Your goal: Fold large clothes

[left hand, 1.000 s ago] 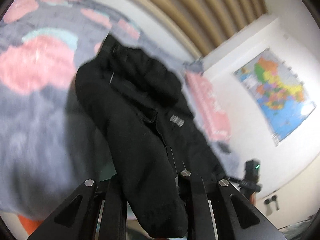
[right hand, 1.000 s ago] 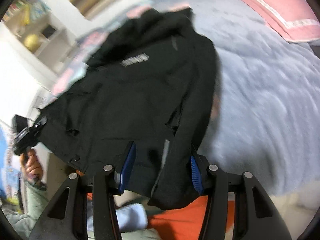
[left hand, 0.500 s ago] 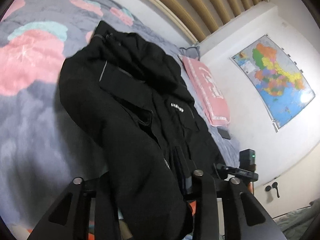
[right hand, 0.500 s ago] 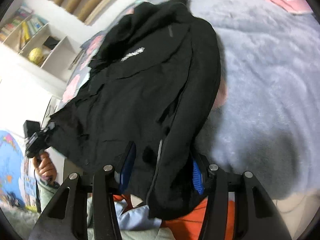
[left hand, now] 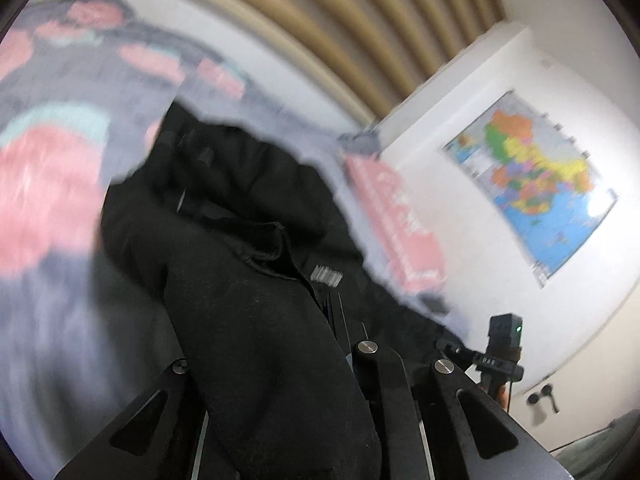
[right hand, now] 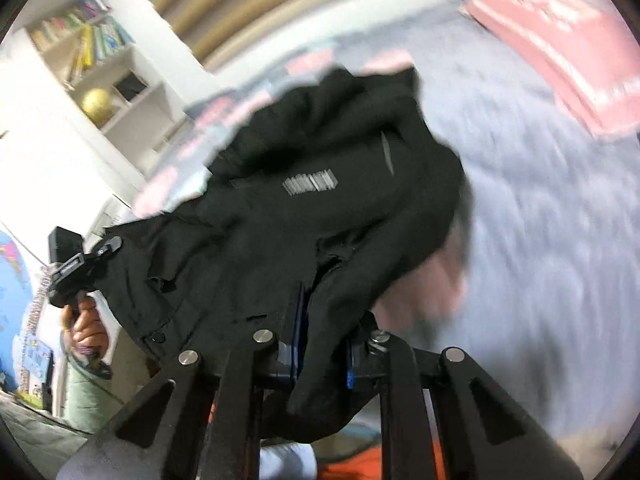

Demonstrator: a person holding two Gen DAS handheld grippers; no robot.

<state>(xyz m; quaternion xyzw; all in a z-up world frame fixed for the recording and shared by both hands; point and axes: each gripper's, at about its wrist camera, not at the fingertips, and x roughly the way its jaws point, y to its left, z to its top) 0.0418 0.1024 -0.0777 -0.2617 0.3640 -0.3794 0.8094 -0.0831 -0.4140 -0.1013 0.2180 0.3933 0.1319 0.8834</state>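
Observation:
A large black jacket [left hand: 240,248] with a small white logo lies bunched on a grey bed cover with pink patches [left hand: 48,184]. My left gripper [left hand: 280,384] is shut on a thick fold of the jacket, which drapes over its fingers. My right gripper [right hand: 320,352] is shut on another edge of the jacket [right hand: 320,216], with cloth hanging between its blue pads. Both hold the jacket's near end lifted off the bed. The views are blurred by motion.
A pink pillow [left hand: 396,220] lies at the head of the bed, also in the right wrist view [right hand: 560,48]. A wall map [left hand: 536,184] hangs on the right. A bookshelf [right hand: 88,68] stands at the far side. The other hand and gripper [right hand: 76,272] show at the left.
Both grippers have kept their hold and swung the jacket's near end. The jacket has bunched up toward the far side, and the cameras have tilted upward.

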